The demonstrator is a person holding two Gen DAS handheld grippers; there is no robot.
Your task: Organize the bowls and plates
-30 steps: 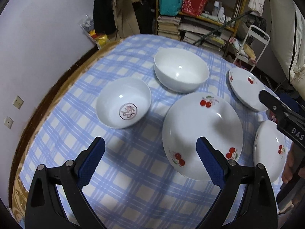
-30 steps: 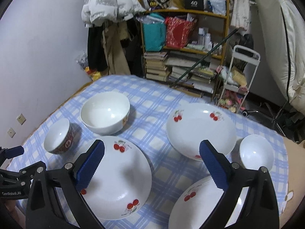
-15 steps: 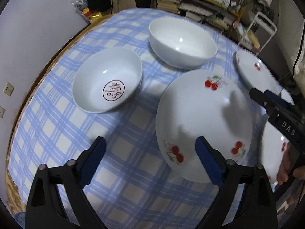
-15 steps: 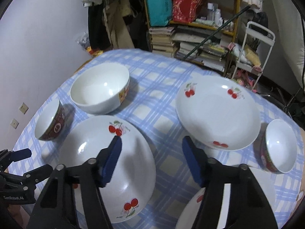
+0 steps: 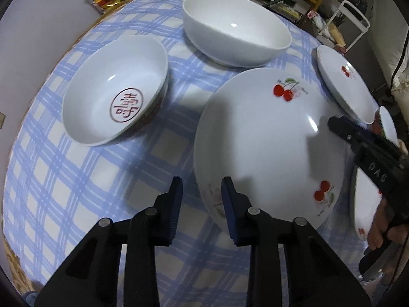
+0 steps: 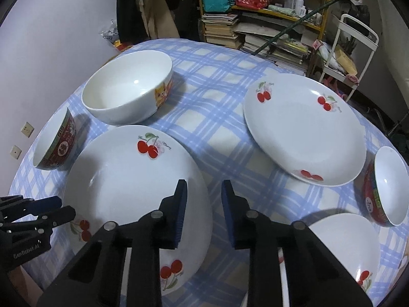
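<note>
The left gripper (image 5: 201, 194), jaws closing, straddles the near-left rim of the big white cherry-print ceramic plate (image 5: 268, 140), mid-table on the blue-checked tablecloth (image 5: 76, 192); whether its pads press is unclear. The right gripper (image 6: 203, 199), also closing, straddles that plate's right rim, contact equally unclear.

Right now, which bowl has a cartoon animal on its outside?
The large white bowl at the far left; the two small bowls have red patterned outsides instead.
</note>
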